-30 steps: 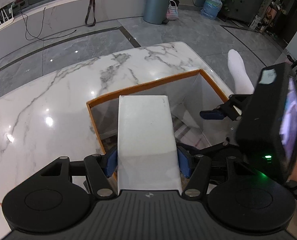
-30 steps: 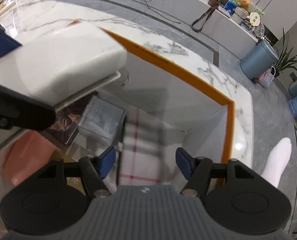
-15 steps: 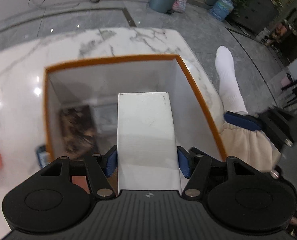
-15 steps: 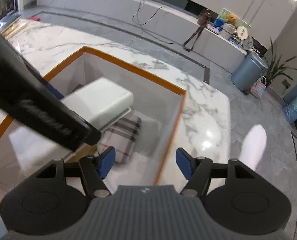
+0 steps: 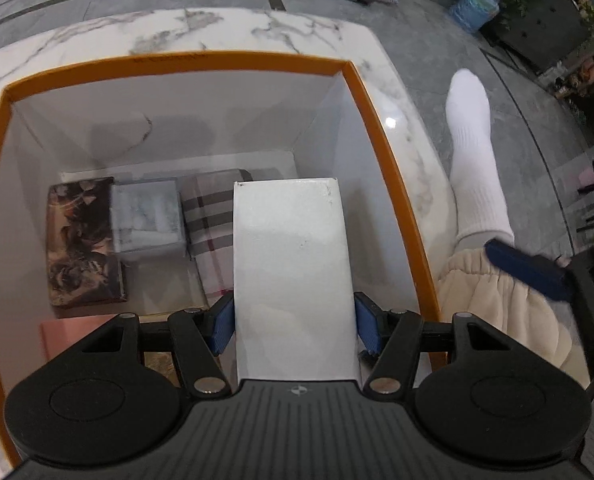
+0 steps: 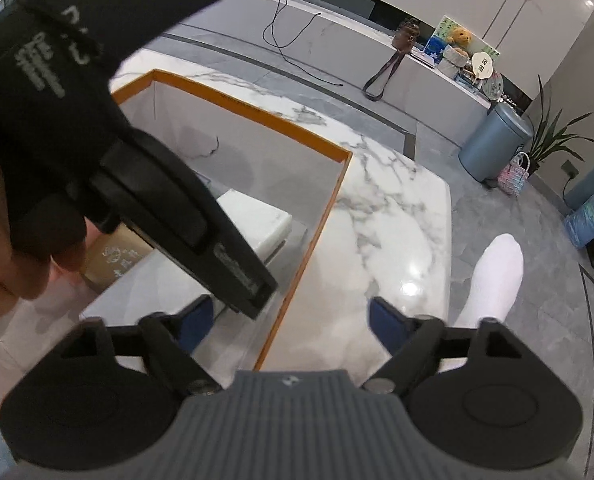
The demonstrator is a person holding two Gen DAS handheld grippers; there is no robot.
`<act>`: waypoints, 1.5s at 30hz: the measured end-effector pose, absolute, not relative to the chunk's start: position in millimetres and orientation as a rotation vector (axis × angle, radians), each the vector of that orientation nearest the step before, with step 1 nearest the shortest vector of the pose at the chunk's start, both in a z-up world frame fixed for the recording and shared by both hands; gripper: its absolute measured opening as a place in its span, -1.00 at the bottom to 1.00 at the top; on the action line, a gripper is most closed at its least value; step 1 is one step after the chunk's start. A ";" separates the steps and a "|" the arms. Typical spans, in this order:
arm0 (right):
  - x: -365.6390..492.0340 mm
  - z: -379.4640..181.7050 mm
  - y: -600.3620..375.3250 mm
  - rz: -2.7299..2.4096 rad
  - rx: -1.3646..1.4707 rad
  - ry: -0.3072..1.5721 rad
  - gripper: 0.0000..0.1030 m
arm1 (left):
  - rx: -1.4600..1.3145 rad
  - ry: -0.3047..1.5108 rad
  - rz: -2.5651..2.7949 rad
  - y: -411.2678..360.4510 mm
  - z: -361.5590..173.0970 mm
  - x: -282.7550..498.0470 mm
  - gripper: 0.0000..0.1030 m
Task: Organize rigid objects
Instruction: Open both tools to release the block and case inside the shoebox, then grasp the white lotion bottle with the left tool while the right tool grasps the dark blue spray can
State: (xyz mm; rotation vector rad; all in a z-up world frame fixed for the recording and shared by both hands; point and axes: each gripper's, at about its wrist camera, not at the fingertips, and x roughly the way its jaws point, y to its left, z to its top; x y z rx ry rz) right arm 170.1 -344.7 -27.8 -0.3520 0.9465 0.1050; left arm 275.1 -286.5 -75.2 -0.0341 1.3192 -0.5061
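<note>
Left gripper (image 5: 293, 326): clamped on one white box (image 5: 293, 264), now lowered inside the orange-rimmed bin (image 5: 381, 128), centre frame; placement looks near. Right gripper (image 6: 287, 322): empty, jaws opening, withdrawn to the bin's edge. Bin floor, upper left: one dark patterned box (image 5: 81, 240), one pale box (image 5: 147, 216), one plaid box (image 5: 209, 232).

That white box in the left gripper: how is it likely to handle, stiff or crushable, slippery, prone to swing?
The white box looks stiff: its edges stay straight between the left gripper pads. The matte, slightly scuffed face probably grips fairly well. It is held near one end, so the long free part over the orange-rimmed box may tend to pivot.
</note>
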 end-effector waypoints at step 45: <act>142.4 -6.7 -128.6 0.501 -0.346 0.991 -0.39 | 0.122 1.116 -0.470 -24.9 -0.7 180.2 0.03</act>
